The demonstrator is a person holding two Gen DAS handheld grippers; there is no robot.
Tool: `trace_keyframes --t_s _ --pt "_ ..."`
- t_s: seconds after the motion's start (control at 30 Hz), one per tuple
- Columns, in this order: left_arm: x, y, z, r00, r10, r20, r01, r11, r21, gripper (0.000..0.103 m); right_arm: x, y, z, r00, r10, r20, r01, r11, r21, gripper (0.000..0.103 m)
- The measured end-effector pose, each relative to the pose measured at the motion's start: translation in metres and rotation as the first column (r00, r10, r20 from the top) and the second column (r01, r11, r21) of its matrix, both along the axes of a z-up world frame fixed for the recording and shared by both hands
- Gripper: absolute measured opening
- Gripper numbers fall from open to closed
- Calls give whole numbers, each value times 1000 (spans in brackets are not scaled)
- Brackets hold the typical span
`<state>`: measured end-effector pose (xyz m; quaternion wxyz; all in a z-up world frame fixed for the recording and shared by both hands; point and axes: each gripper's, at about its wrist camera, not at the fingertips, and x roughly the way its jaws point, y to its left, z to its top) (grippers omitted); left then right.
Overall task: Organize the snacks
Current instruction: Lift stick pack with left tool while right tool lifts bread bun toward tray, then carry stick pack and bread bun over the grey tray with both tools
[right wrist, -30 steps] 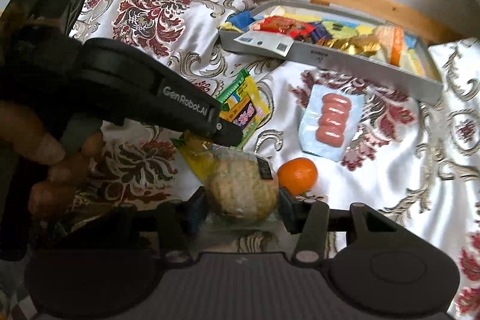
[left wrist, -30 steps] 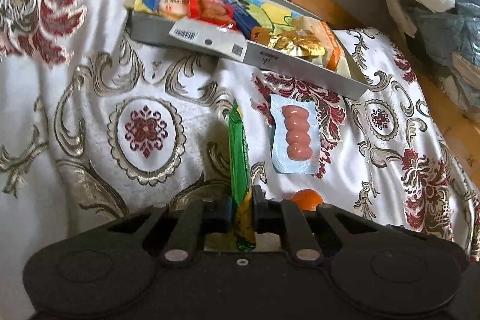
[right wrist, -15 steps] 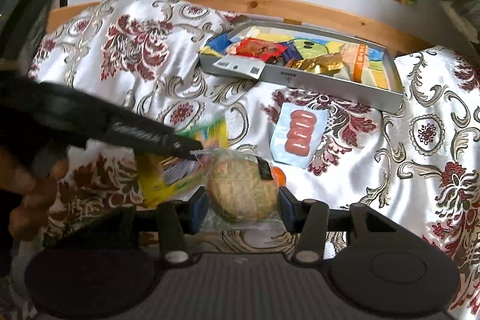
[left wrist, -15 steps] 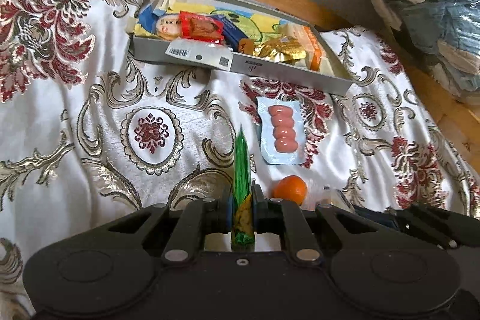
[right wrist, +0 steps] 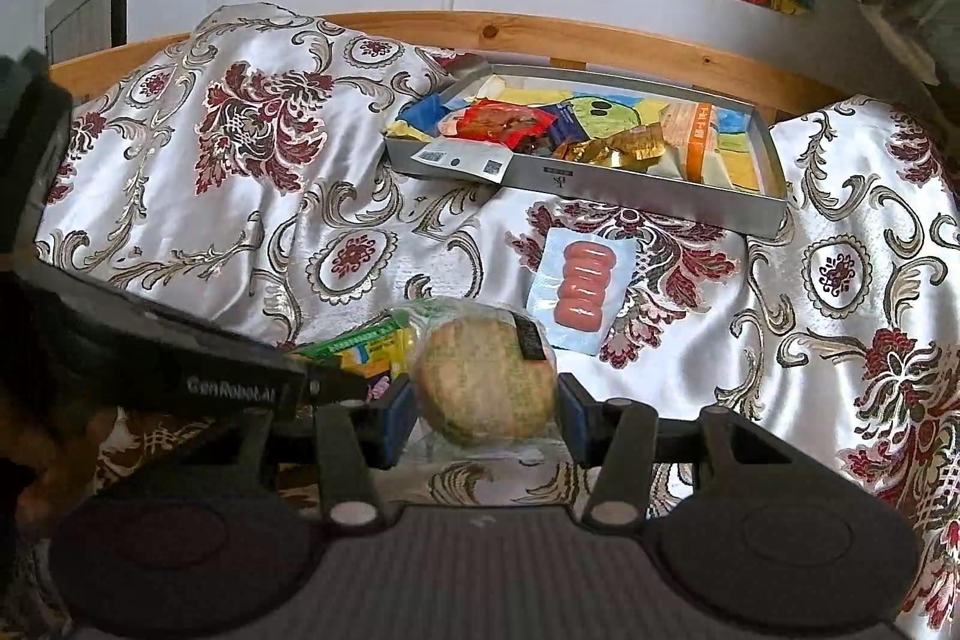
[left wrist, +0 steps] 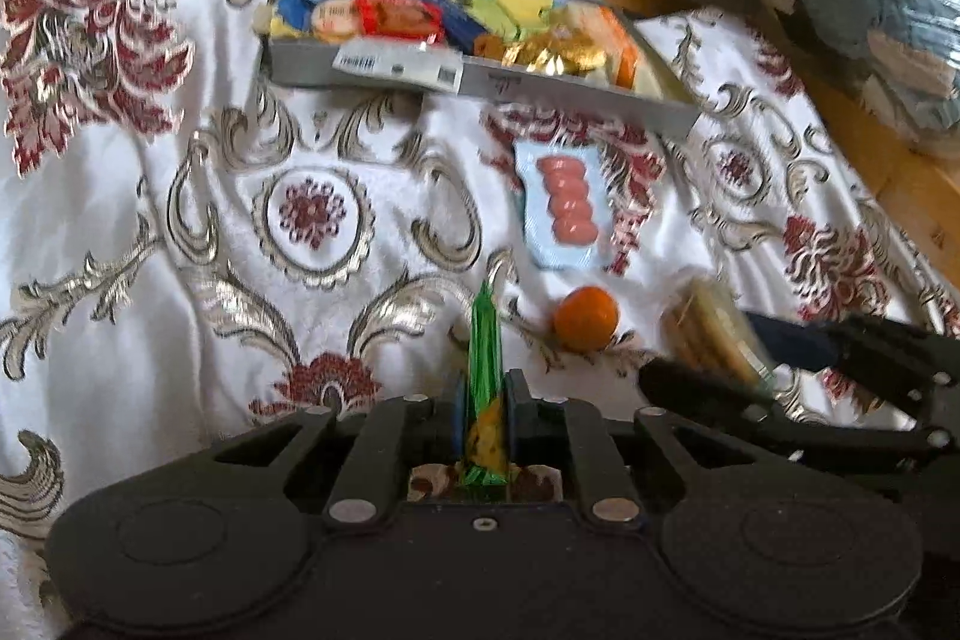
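Both jaws are closed on snacks. We see the left gripper (left wrist: pixel 485 400) pinching a flat green-and-yellow packet (left wrist: pixel 483 358) edge-on, so its print is unreadable from the left wrist; from the right wrist the same packet (right wrist: pixel 366 346) shows yellow and green, half covered by the left gripper's black body. Our right gripper (right wrist: pixel 485 409) grips a round wrapped cake (right wrist: pixel 486 382) across its width; its clear wrapper blurs the surface.

Our left-wrist view is motion-blurred. In it the right gripper (left wrist: pixel 774 376) enters from the right edge, partly cut off, and the cake (left wrist: pixel 714 334) appears only as a smeared tan stack, probably seen edge-on.

A hand (right wrist: pixel 42 466) at the lower left of the right-wrist view is dark and blurred.

On the patterned bedspread (right wrist: pixel 180 196) lie a sausage pack (right wrist: pixel 576 289) and an orange (left wrist: pixel 585 317), apart from each other. Beyond them sits the grey tray (right wrist: pixel 630 190), filled with mixed wrappers.
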<state>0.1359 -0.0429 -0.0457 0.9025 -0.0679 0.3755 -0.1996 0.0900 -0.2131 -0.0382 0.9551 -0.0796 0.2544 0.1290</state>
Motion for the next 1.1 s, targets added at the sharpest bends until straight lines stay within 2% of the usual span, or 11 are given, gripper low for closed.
trace_keyframes --t_s 0.13,0.33,0.57,0.77,0.93,1.1 --pt "5 1 -9 999 -13 -37 13 1000 -3 16 2 1 -2 1000 -2 -1 2 1000 -5 54" --pt "0 0 2 999 8 52 -10 1000 22 13 0 1 -2 1000 -4 22 5 1000 -16 54" --pt "3 6 18 991 62 122 -59 998 -29 13 1 1 0 999 1 46 -1 1000 -10 54" --pt "9 11 29 986 89 140 -78 994 -81 13 8 1 0 999 -2 50 3 1000 -15 54" --pt "27 17 51 976 106 191 -84 989 -122 13 29 -6 18 997 -1 76 0 1000 21 54" --pt "59 17 77 958 118 260 -84 987 -138 13 69 -11 39 992 -4 124 1 1000 26 54"
